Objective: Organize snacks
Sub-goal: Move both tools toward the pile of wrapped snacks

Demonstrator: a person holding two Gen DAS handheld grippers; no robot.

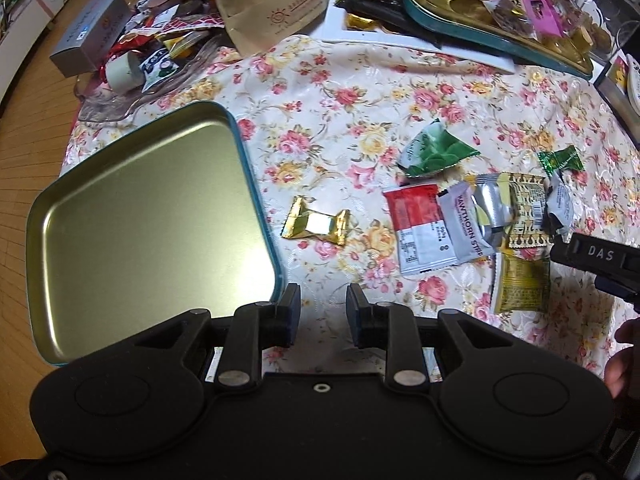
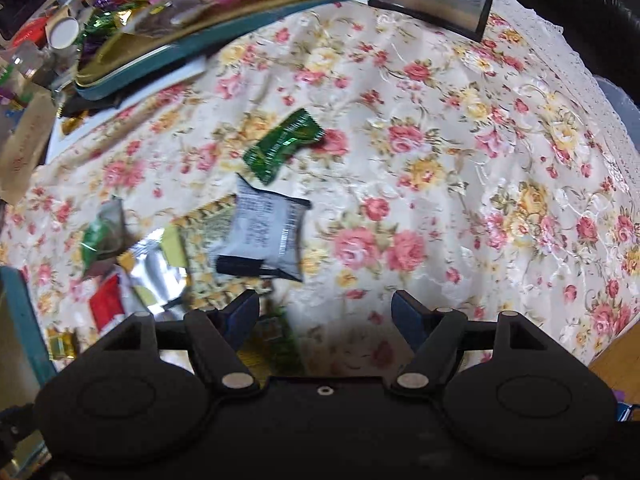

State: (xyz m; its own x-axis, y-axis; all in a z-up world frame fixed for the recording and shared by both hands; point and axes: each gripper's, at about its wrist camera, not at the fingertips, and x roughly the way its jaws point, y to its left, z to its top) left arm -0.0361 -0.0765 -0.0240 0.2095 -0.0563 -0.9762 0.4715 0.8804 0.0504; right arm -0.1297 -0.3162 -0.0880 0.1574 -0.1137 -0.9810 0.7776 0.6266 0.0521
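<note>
Tin tray [image 1: 132, 216]: gold inside, teal rim, nothing in it; it lies at the left edge of the floral tablecloth [image 1: 328, 92], partly overhanging the wooden floor side.
Left gripper [image 1: 323, 312]: fingers parted by a narrow gap with nothing between them; it hangs over bare cloth, the left finger [image 1: 289, 312] just beside the tray's near right corner, though contact cannot be told.
Gold candy [image 1: 316, 222]: twist-wrapped, alone on the cloth between the tray and the snack pile, ahead of the left gripper.
Red-and-white packet [image 1: 416, 228]: flat on the cloth, its right edge under the grey packet.
Hawthorn strip packet [image 1: 466, 224]: grey, overlapping a silver wrapper and the yellow patterned packet [image 1: 526, 210].
Green packet [image 1: 436, 152]: crumpled, lying behind the pile and apart from it.
Dark yellow packet [image 1: 520, 286]: nearest piece of the pile, below the patterned one.
Small green candy [image 2: 284, 144]: lying apart, just beyond the grey-white packet [image 2: 264, 236], which rests on the pile's right end.
Right gripper [image 2: 325, 316]: fingers spread wide, gripping nothing; it hovers above the pile's right edge, its left finger [image 2: 242, 316] over the packets, its right over bare cloth.
Far clutter: a second teal tray [image 2: 208, 36] heaped with sweets at the table's back.
</note>
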